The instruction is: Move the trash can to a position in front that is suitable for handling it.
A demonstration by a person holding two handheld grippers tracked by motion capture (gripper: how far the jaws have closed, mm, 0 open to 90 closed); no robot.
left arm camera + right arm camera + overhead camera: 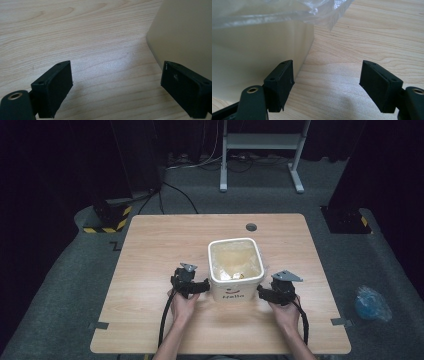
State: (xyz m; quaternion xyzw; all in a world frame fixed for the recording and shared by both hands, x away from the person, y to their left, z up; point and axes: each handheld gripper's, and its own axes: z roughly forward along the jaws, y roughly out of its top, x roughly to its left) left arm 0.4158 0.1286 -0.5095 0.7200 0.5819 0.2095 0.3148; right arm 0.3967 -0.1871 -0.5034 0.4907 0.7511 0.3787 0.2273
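Left gripper [204, 286]: jaws wide apart, empty, just left of bin [235, 270]. Right gripper [261, 291]: jaws wide apart, empty, just right of bin. Bin: white, liner [287, 11] inside, mid-table [150, 245]. Blue bag [371, 303]: on floor, far right.

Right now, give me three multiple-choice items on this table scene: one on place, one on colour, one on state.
1. Where does the bin stand relative to the grippers?
A. Between them
B. Left of both
C. Behind the person

2. What colour is the bin's outside?
A. Red
B. White
C. Black

3. How are the left gripper's fingers?
A. Shut on the bin
B. Shut on the bag
C. Open, holding nothing

Key: 1 A, the left gripper and the right gripper flank it in the high view. 2 B, white walls show. 3 C, bare table lies between them.
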